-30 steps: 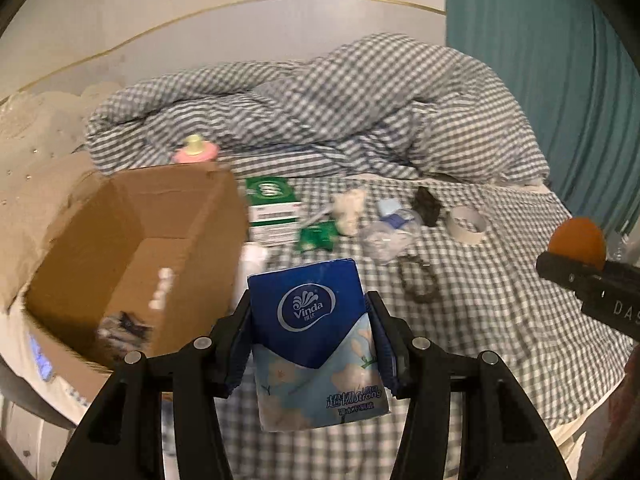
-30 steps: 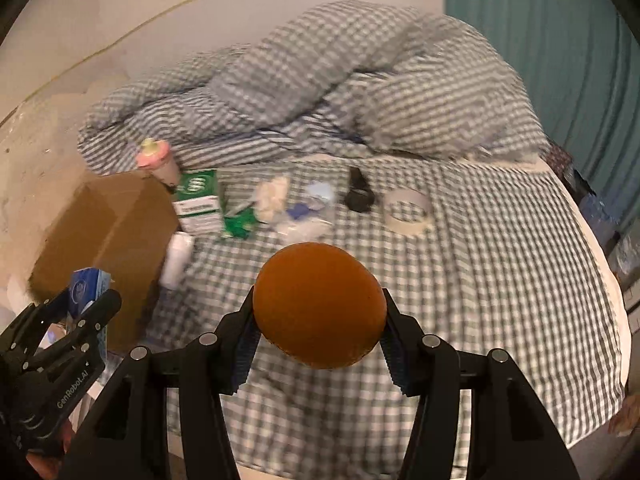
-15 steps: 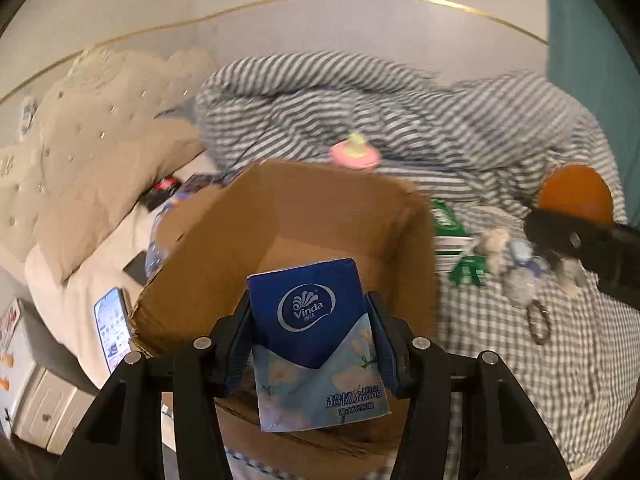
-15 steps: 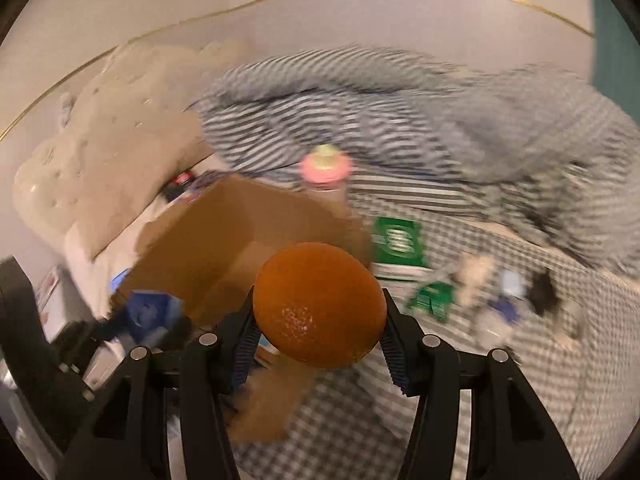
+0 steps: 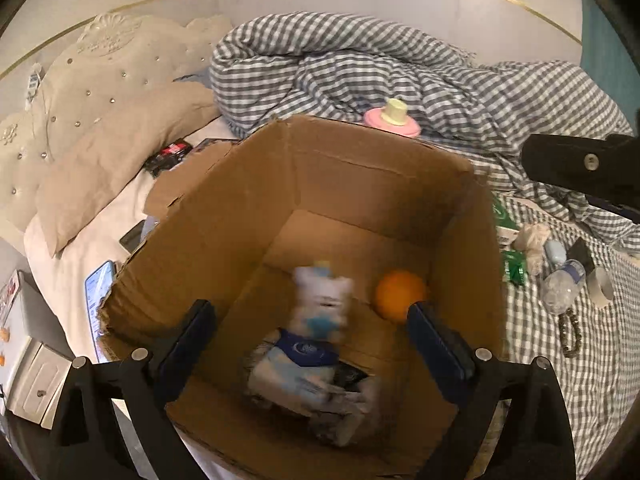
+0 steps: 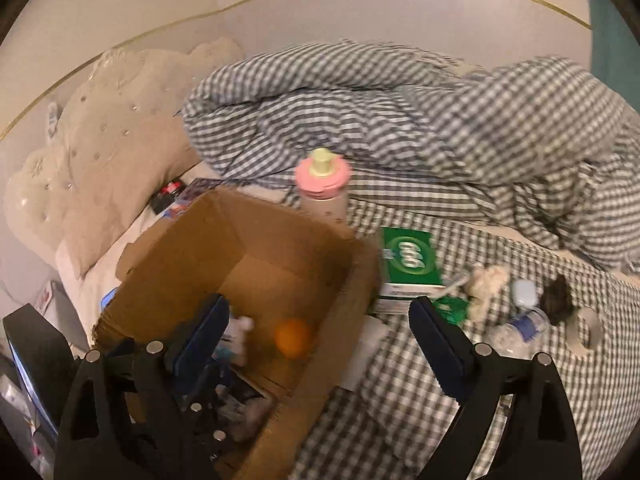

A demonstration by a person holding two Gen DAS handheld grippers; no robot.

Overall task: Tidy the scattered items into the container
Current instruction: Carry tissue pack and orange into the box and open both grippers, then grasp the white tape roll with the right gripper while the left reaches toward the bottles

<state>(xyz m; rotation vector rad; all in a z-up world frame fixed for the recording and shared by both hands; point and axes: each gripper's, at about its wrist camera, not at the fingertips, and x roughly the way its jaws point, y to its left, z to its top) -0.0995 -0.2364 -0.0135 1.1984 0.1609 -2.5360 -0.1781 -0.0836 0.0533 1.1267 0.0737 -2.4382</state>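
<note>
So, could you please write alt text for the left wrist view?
The left gripper is opening above a cardboard box on a bed, with nothing between its fingers. Inside the box lie a blue tissue pack and an orange; more small items lie on the checked sheet outside.

A home bedroom, it seems: a rumpled checked duvet (image 5: 360, 68), a beige pillow (image 5: 108, 120) and tufted headboard (image 6: 116, 80).

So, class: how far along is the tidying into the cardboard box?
Done: the orange and tissue pack lie in the cardboard box. In hand: nothing; left gripper and right gripper jaws are opening, empty. Left on the bed: green box, plastic bottle, tape roll, pink-capped bottle.
</note>
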